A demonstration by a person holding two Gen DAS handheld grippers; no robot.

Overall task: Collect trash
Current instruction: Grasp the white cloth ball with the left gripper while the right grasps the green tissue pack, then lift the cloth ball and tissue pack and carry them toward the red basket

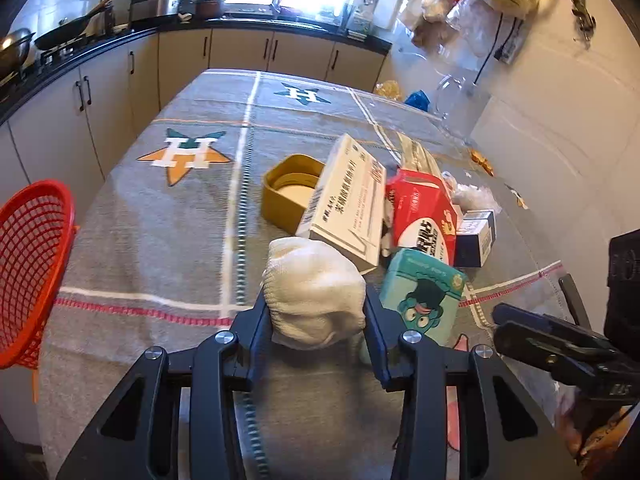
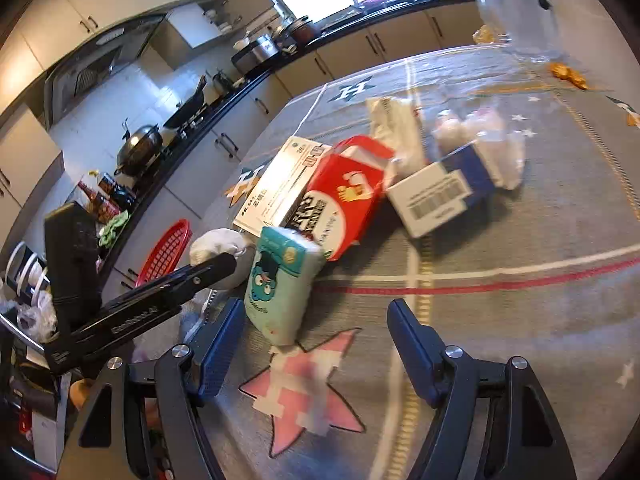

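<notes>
My left gripper [image 1: 316, 300] is shut on a crumpled white tissue wad [image 1: 314, 288], held above the table; the wad also shows in the right wrist view [image 2: 218, 242]. My right gripper [image 2: 316, 308] is open and empty, just in front of a teal tissue pack [image 2: 280, 280]. Behind the pack lie a white medicine box [image 1: 348, 200], a red carton [image 1: 424, 216], a blue-and-white box [image 2: 440, 196] and a clear plastic wrapper [image 2: 480, 132]. A red mesh basket [image 1: 28, 264] stands at the table's left edge.
A yellow tub [image 1: 286, 192] sits behind the white box. Orange scraps [image 2: 568, 74] lie at the far right of the table. A clear jar [image 1: 456, 108] stands at the back. Kitchen counter [image 1: 120, 34] with pans runs along the left.
</notes>
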